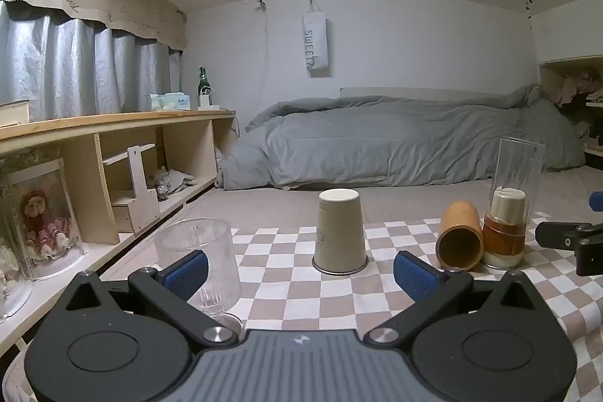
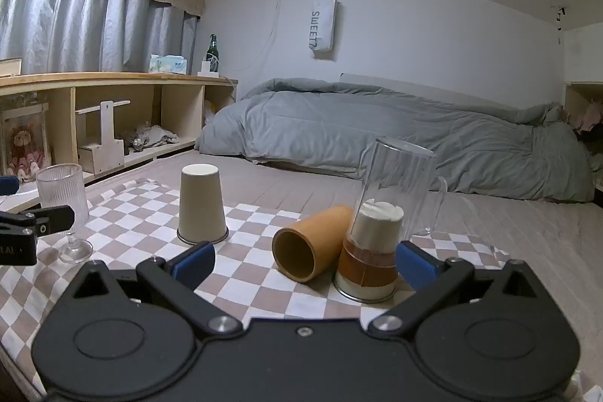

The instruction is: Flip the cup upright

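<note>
Your left gripper point(image 1: 301, 268) faces the paper cup point(image 1: 340, 231), standing mouth-down at the cloth's point(image 1: 275, 285) far middle; its 2 fingers are spread wide, holding nothing, like your right gripper point(image 2: 304, 260), ready to close around it.

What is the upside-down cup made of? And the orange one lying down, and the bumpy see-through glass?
The upside-down cup looks like paper: matte beige wall, thin rolled rim on the cloth. The orange cup on its side could be bamboo, wood or matte plastic; its thick wall has a dull, even colour. The see-through glass looks like ribbed glass, clear with fine vertical ridges, though clear plastic is possible.
</note>
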The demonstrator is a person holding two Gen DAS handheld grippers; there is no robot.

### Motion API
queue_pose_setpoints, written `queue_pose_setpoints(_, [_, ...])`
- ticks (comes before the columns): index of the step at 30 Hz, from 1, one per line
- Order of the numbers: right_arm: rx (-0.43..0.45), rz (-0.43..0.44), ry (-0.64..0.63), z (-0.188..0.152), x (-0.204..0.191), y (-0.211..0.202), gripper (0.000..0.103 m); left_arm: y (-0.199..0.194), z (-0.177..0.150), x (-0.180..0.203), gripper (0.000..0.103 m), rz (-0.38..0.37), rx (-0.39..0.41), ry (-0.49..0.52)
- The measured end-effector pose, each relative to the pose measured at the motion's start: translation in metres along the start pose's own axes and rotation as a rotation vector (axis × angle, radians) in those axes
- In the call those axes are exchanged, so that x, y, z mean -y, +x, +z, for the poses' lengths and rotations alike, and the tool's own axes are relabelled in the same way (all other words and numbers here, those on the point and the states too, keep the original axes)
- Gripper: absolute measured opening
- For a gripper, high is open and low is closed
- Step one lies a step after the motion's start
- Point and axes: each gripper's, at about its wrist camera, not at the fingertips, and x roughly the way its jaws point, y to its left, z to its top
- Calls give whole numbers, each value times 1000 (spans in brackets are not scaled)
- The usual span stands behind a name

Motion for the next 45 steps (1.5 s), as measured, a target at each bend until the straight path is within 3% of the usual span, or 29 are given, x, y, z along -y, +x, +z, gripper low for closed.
queue_pose_setpoints(45, [-9,2,10,-1,1,1,103,4,-3,7,103,-4,-11,-9])
